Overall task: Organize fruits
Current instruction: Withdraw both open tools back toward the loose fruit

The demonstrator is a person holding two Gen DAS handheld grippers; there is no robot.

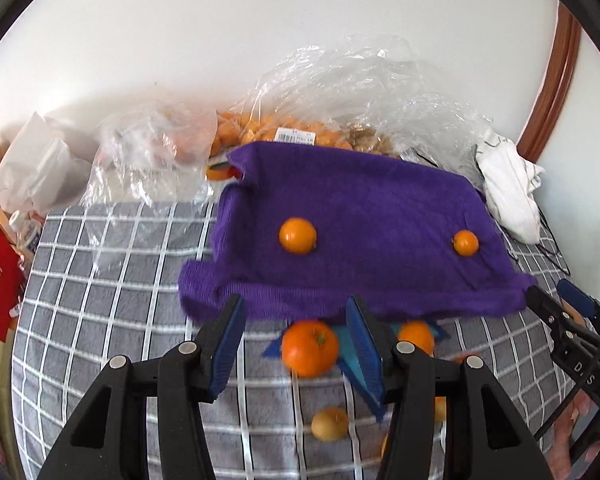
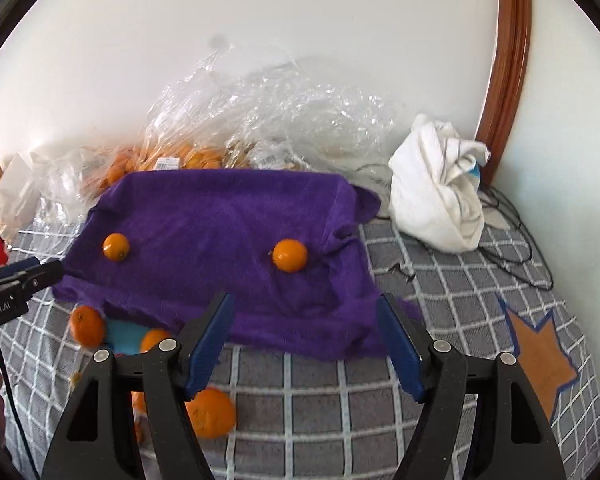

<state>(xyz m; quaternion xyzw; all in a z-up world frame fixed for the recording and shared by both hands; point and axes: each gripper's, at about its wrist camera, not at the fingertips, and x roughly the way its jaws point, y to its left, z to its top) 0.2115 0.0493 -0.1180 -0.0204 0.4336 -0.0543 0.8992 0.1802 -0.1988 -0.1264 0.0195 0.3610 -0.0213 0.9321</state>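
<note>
Fingers on my left gripper (image 1: 292,344) stand parted, holding nothing; right gripper (image 2: 304,344) gapes wider, also empty. Purple towel (image 1: 360,216) lies spread on the grey checked blanket (image 2: 440,288), two oranges on top: one (image 1: 298,236) left, one (image 1: 466,243) right. Loose orange (image 1: 310,348) sits off the towel's near edge, on a blue star cutout (image 1: 346,338). Clear bags of fruit (image 1: 284,128) behind.

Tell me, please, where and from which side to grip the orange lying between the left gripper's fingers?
Probably grip the orange across its round middle, from above and the near side: the left gripper is open around it, the purple towel crowds its far side.
</note>
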